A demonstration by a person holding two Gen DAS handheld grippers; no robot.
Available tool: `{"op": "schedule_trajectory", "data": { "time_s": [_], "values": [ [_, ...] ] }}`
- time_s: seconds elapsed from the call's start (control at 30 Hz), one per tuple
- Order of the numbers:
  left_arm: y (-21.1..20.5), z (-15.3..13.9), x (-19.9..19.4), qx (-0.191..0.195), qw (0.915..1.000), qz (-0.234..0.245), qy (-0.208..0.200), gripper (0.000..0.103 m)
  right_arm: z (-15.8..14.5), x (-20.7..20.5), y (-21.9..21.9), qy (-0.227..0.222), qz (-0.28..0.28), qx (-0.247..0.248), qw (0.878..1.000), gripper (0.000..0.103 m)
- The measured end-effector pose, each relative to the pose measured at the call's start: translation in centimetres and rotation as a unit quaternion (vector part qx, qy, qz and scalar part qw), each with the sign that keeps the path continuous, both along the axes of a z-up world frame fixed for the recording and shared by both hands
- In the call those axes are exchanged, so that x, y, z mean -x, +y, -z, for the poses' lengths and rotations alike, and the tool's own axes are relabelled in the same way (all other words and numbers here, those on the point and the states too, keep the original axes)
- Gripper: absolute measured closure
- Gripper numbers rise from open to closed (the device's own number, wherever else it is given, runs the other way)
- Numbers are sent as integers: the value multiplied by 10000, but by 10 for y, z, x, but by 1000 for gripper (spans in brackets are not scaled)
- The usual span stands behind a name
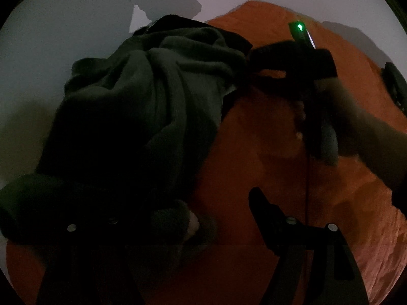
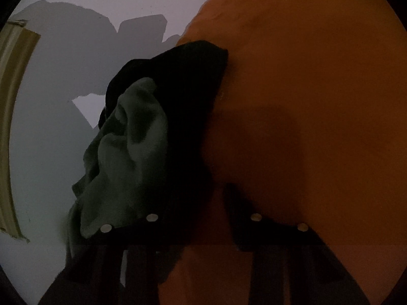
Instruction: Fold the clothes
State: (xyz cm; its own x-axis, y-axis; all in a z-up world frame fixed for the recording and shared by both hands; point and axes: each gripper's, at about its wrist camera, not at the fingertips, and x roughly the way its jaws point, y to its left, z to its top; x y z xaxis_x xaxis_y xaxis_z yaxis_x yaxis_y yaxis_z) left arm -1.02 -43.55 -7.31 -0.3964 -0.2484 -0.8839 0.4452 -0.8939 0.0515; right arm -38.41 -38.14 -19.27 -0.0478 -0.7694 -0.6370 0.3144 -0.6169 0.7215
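Note:
A dark grey-green garment [image 1: 152, 81] lies bunched on an orange bedspread [image 1: 254, 152], its left part off the bed's edge. My left gripper [image 1: 203, 203] stands open low in the left wrist view. The garment's hem covers its left finger; its right finger [image 1: 267, 211] is bare over the orange cloth. My right gripper [image 1: 250, 62], with a green light on its body, reaches in from the right at the garment's far right edge. In the right wrist view the garment [image 2: 142, 132] hangs over the left finger of the right gripper [image 2: 203, 193]. The right finger [image 2: 236, 203] stands apart from the cloth.
A pale wall [image 1: 63, 25] with sharp shadows rises behind the bed. A yellowish door frame [image 2: 10, 127] shows at the left of the right wrist view. A person's sleeve [image 1: 368, 139] comes in from the right. A dark object [image 1: 396, 84] sits at the bed's far right.

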Motion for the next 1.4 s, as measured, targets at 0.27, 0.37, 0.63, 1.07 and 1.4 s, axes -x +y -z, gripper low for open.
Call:
{"op": "schedule_trajectory", "data": {
  "time_s": [0.27,0.37,0.63,1.07,1.4],
  "values": [
    [-4,2,-1,-268,9991,-273,166,27,-8,4,-45,-75,-294,-115,9995,96],
    [-4,3,2,-355,9983,-408,228,27,-38,-12,-36,590,-230,-188,9978,97],
    [13,-3,17,-675,9959,-427,421,27,-95,-35,34,918,-203,-114,9955,98],
    [153,-13,22,-1184,9890,691,551,27,-149,-104,247,1392,-116,-795,9870,98],
    [272,-7,32,-1248,9774,1687,251,27,-194,-163,433,1424,437,-1640,9751,99]
  ]
}}
